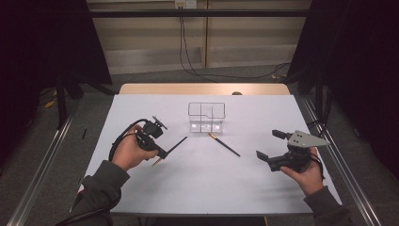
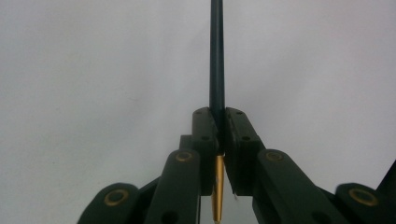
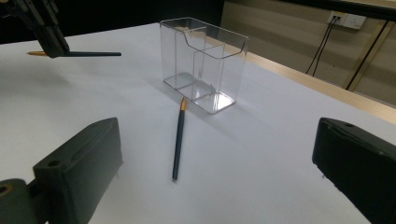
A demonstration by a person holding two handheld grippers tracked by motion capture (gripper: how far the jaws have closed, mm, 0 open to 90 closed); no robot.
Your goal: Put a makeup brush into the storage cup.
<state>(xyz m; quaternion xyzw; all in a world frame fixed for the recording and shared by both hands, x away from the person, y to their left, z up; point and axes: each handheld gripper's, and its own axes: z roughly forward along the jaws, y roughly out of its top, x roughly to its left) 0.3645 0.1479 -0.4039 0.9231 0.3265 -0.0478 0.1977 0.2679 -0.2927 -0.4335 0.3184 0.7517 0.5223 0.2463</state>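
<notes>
Pencil [image 1: 170, 148] sits clamped in your left gripper [image 1: 162, 153], tip toward two o'clock, ready for the clear holder [image 1: 207, 117]; your right gripper [image 1: 269, 147] hangs wide apart, facing the second pencil [image 1: 225, 144].

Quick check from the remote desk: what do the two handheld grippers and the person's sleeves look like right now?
Both are black two-jaw tools. The left gripper trails a looping black cable and has brass-coloured pivot rings on its linkage. The right gripper carries a grey three-cornered plate with small dark holes; its jaws are flat black blocks. The sleeves are dark grey-green.
</notes>
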